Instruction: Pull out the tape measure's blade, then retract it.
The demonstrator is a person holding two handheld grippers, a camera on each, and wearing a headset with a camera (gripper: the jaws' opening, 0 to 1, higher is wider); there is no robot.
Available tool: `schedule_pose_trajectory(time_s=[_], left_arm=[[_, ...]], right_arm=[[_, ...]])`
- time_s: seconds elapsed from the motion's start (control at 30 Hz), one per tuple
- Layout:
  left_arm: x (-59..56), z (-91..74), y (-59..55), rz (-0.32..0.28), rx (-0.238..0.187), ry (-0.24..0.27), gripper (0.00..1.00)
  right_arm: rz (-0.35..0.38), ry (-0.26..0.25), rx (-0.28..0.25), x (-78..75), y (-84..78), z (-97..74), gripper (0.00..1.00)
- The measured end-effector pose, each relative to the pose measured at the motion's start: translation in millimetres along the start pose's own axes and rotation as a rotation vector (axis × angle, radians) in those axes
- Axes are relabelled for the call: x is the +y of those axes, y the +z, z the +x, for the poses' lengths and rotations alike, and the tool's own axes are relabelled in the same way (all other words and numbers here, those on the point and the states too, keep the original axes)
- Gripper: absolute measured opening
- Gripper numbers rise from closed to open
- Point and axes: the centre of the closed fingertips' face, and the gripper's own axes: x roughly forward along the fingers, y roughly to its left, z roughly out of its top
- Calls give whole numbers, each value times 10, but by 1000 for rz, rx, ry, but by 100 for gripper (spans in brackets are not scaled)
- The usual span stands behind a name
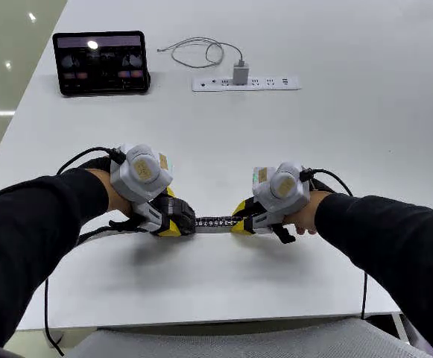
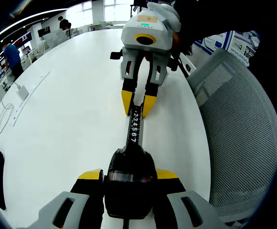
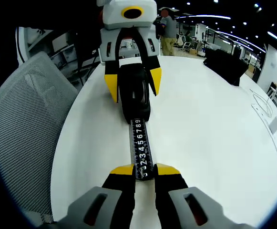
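A black tape measure case (image 1: 177, 216) (image 2: 130, 180) (image 3: 134, 90) rests on the white table (image 1: 201, 134), and my left gripper (image 1: 164, 221) (image 2: 128, 175) is shut on it. A short length of numbered blade (image 1: 216, 221) (image 2: 135, 125) (image 3: 138, 145) runs out from the case toward the right. My right gripper (image 1: 240, 218) (image 3: 143, 171) is shut on the blade's tip, its yellow-tipped fingers (image 2: 137, 101) pinching it just above the tabletop. The two grippers face each other a short way apart.
A tablet (image 1: 100, 62) lies at the far left of the table. A white power strip (image 1: 246, 83) with a charger and coiled cable (image 1: 201, 52) sits at the far middle. A grey mesh chair (image 2: 238, 129) (image 3: 28, 124) stands at the table's near edge.
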Motion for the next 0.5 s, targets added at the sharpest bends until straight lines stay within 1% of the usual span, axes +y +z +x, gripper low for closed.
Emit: schedule_pose_trajectory(time_s=[0.5], left_arm=[[0,-3,1,-1,-5,1,35]], right_arm=[[7,-6,16,-11,-94,-82,10]])
